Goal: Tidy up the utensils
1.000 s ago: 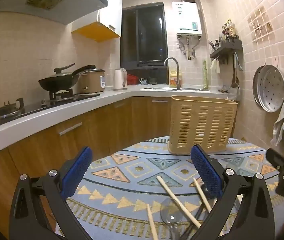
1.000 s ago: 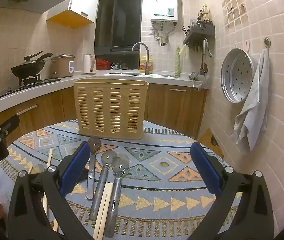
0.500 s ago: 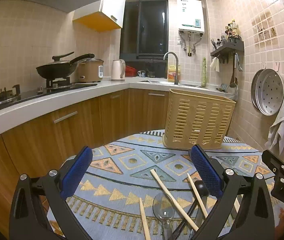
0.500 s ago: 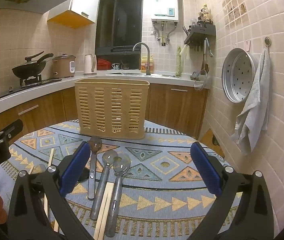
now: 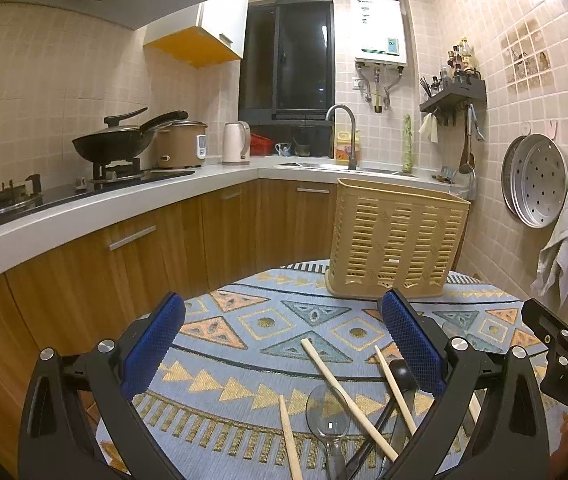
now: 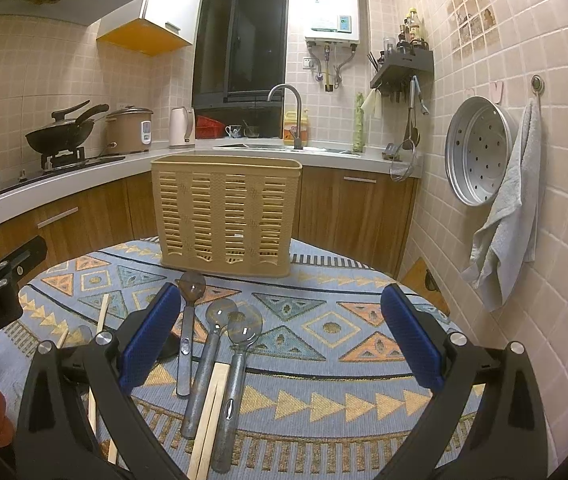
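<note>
A tan slotted utensil basket (image 5: pixel 398 238) stands upright at the far side of a round table; it also shows in the right wrist view (image 6: pixel 226 216). Wooden chopsticks (image 5: pixel 346 396), a clear spoon (image 5: pixel 328 420) and a dark spoon (image 5: pixel 402 372) lie under my left gripper (image 5: pixel 282 344), which is open and empty above them. Three metal spoons (image 6: pixel 212 360) and a chopstick pair (image 6: pixel 208 420) lie in front of my right gripper (image 6: pixel 280 340), also open and empty.
The table wears a blue patterned cloth (image 6: pixel 324 328). A kitchen counter (image 5: pixel 84 216) with stove and wok runs along the left and back. A steamer tray (image 6: pixel 478 150) and towel (image 6: pixel 504 216) hang on the right wall.
The left gripper view has shifted a little, bringing the chopsticks and spoons higher in frame. The right gripper has hardly moved. Both grippers stay open.
</note>
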`<state>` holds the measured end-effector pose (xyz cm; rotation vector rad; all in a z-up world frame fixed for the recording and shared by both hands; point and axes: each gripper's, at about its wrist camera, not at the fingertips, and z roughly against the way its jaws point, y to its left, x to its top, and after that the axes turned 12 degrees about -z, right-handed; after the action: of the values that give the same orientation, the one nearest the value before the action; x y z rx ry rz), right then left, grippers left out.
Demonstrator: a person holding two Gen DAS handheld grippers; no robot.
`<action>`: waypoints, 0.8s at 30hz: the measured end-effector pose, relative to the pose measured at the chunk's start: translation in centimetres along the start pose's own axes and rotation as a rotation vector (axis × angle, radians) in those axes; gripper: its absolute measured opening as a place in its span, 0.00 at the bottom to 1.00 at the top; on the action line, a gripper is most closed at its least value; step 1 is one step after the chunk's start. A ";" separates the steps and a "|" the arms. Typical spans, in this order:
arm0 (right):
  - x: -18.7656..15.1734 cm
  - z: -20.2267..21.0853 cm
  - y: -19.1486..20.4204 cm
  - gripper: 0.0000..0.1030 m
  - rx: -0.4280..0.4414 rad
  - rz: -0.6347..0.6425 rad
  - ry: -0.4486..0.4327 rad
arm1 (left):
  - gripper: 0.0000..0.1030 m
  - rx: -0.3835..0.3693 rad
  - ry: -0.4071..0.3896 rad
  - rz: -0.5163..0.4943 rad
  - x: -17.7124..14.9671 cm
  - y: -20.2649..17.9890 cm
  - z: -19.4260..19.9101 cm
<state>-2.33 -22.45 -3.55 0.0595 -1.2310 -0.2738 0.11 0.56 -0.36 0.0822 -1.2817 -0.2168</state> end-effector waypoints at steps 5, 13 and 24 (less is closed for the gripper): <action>0.0 0.0 0.1 0.93 0.000 0.003 0.004 | 0.93 0.000 0.000 0.001 0.0 -0.1 0.0; 0.0 -0.1 0.1 0.93 0.000 0.007 0.007 | 0.93 0.001 0.000 0.000 0.0 -0.2 0.0; -0.1 -0.4 0.0 0.93 0.001 0.004 0.013 | 0.93 0.006 -0.003 0.004 -0.1 -0.4 0.2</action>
<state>-2.01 -22.46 -3.81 0.0590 -1.2183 -0.2689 -0.18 0.24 -0.42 0.0848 -1.2851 -0.2100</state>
